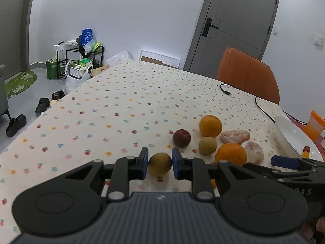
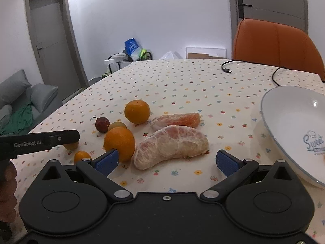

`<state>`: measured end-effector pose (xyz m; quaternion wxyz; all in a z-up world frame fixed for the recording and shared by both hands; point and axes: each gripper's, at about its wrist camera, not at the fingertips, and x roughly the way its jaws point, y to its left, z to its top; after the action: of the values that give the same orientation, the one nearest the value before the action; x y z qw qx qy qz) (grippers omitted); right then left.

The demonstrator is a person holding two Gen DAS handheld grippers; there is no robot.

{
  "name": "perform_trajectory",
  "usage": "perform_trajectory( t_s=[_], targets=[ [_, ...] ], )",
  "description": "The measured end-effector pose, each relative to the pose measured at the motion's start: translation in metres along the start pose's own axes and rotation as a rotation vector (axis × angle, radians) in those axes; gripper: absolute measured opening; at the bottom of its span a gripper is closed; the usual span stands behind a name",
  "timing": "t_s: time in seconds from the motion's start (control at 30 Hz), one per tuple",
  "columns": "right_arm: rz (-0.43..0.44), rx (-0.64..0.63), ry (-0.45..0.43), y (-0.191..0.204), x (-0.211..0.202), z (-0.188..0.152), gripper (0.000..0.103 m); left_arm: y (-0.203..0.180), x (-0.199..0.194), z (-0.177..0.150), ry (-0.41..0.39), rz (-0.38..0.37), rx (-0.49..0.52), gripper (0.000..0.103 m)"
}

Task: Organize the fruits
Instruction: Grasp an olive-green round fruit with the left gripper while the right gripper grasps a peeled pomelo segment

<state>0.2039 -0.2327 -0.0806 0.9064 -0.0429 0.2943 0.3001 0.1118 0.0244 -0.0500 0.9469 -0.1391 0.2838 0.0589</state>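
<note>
- Two grippers at work, left view first: my left gripper has its blue pads on either side of a yellow-green fruit, jaws drawn in to its flanks; whether they press it yet I cannot tell for sure, but it looks gripped, low at the tablecloth.
- Beyond it sit a dark red fruit, a second green fruit, two oranges and peeled pomelo segments; the white plate lies off to the right with small tomatoes on it.
- I judge this the pick-up step for my left: next comes a steady lift and a carry across to that plate.
- Right view now: my right gripper stands wide open, jaws apart, empty, the big pomelo segment just ahead between them.
- Near orange touches my left pad.
- Plate waits close on the right.
- Next call here: ease forward, close gently — soft flesh could tear.
</note>
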Motion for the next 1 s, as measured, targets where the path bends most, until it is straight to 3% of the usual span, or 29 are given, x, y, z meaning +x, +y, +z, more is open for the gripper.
perform_trajectory(
  t_s=[0.5, 0.57, 0.63, 1.0],
  targets=[
    [-0.039, -0.046, 0.049, -0.004, 0.024, 0.013, 0.103, 0.001, 0.001, -0.008, 0.005, 0.018, 0.026, 0.025],
    [-0.038, -0.057, 0.043, -0.002, 0.024, 0.013, 0.090, 0.000, 0.000, -0.008, 0.003, 0.022, 0.029, 0.024],
    [-0.024, -0.068, 0.025, 0.000, 0.021, 0.011, 0.084, -0.001, -0.001, -0.009, 0.003, 0.029, 0.029, 0.024],
    [-0.017, -0.027, -0.022, -0.009, -0.011, 0.010, 0.083, -0.011, -0.012, -0.008, -0.014, 0.016, 0.035, 0.024]
  ],
)
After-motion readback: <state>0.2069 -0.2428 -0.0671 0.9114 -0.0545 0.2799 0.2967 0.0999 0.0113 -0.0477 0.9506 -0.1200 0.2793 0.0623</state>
